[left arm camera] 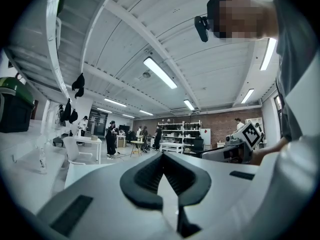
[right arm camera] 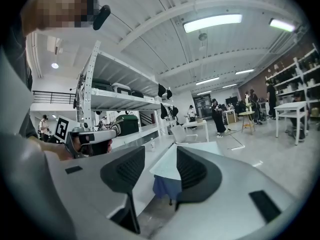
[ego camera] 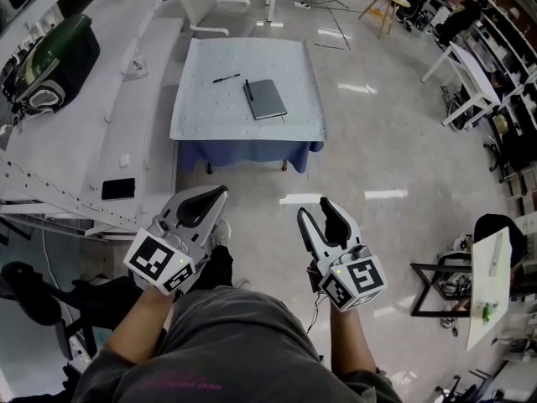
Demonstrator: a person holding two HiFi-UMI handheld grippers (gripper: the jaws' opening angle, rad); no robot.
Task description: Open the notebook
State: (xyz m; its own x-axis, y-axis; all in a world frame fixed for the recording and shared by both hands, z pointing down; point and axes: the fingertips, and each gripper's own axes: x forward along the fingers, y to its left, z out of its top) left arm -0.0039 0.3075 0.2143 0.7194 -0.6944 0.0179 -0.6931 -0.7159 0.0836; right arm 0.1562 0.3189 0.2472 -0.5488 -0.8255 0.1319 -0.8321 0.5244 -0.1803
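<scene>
Here we are, with the person standing well back from the table (ego camera: 210,112), which wears a pale top sheet over a blue skirt. The notebook (ego camera: 265,99) lies closed on it, a grey cover set at a slight angle, right of the table's middle. A dark pen (ego camera: 248,89) sits along the notebook's upper left edge, though whether it touches the cover I cannot tell. A second pen (ego camera: 226,78) lies apart on the sheet, up and to the left.

Both tools are held low in front of the body, nowhere near the table. The left hand-held gripper (ego camera: 220,193) is clenched: in the left gripper view its dark pads meet at the tips (left arm camera: 161,156), with nothing caught between them. It points out across the room towards distant shelving and people. The right hand-held gripper (ego camera: 315,210) is released, its two jaws standing clearly apart. The right gripper view shows the table's corner and blue skirt (right arm camera: 167,186) far off through the gap, and nothing held.

The marker cubes on both tools face up at the head camera, close to the person's grey shirt (ego camera: 235,342). To the left runs a long white shelf (ego camera: 92,133) carrying a green case (ego camera: 52,57), and a dark flat device (ego camera: 118,189) lies near its front edge. A white chair (ego camera: 201,5) stands beyond the table's far side.
</scene>
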